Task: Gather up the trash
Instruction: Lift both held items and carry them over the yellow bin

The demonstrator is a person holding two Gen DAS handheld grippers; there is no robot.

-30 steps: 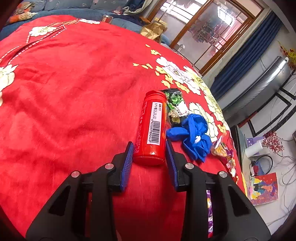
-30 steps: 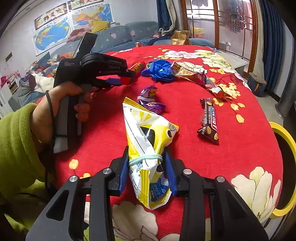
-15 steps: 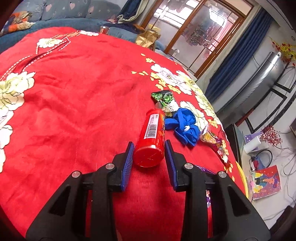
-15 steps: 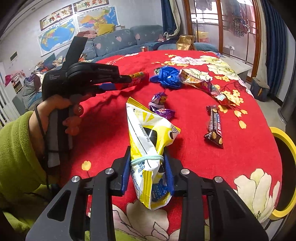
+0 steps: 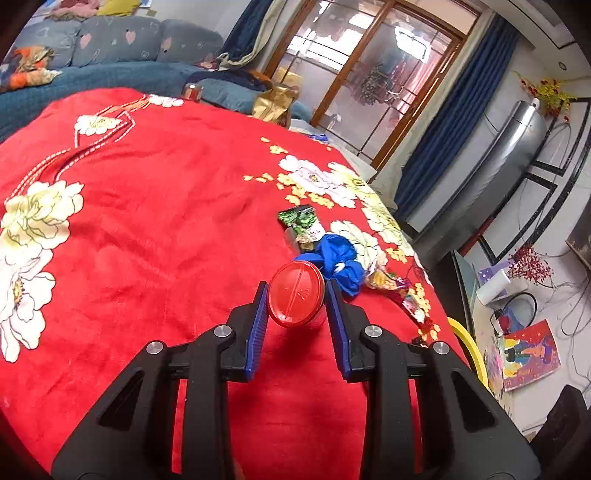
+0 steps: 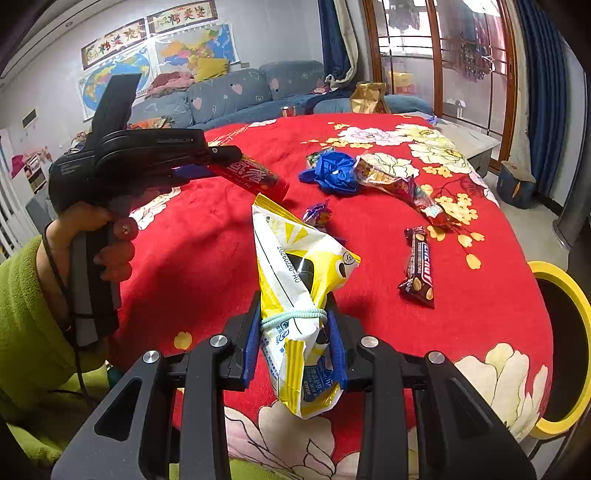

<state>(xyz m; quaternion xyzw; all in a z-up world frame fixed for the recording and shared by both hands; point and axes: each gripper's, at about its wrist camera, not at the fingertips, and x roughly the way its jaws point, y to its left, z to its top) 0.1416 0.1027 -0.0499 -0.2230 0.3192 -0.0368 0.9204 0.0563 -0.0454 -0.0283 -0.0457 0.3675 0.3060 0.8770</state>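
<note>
Ahead of the fingers, past the far edge of the red flowered tablecloth (image 6: 207, 266), a blue-grey sofa (image 6: 229, 96) with heart-print cushions lines the wall. World maps (image 6: 122, 79) and framed calligraphy (image 6: 147, 35) hang above it. To the right of the fingers, a wood-framed glass door (image 5: 373, 77) lets in daylight, flanked by dark blue curtains (image 5: 443, 122).
</note>
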